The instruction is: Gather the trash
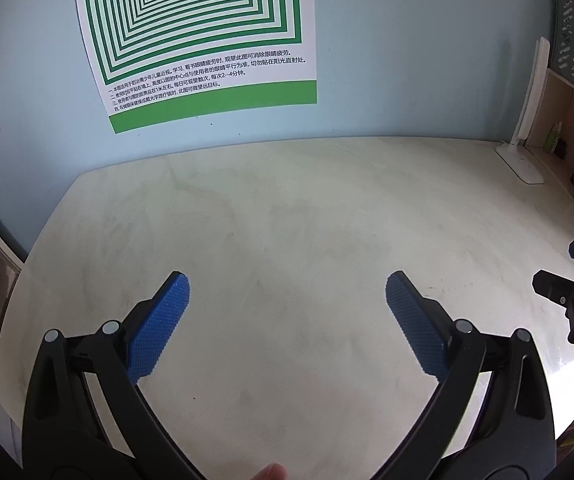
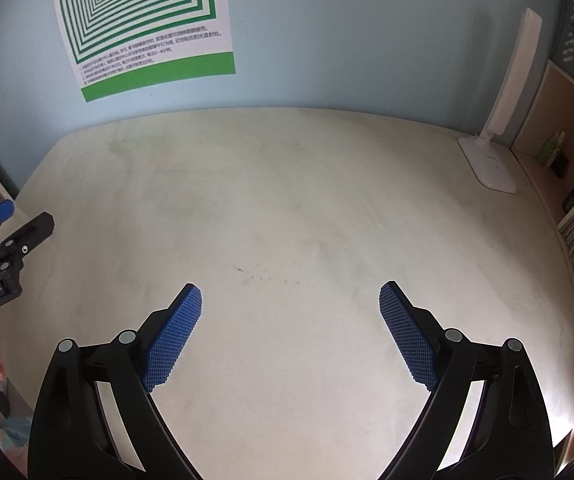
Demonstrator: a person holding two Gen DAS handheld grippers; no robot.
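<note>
No trash shows in either view, so where it lies can't be told. Left gripper (image 1: 287,284) hangs over the pale tabletop (image 1: 287,208), blue pads (image 1: 159,328) spread wide, nothing between. Right gripper (image 2: 291,294) likewise over the tabletop, fingers wide apart, holding nothing. The two sit side by side, apart. White desk lamp (image 2: 503,120) stands at the far right corner, beside a shelf unit (image 2: 567,152). Green-striped poster (image 1: 199,40) on the blue wall (image 1: 407,60) behind. A fingertip (image 1: 271,472) shows at the left view's bottom edge.

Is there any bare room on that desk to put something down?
Nearly all of it: the desk is bare from the wall poster across to the white lamp. Both the left claw and right claw hang open, empty. Only the shelf side is crowded.
</note>
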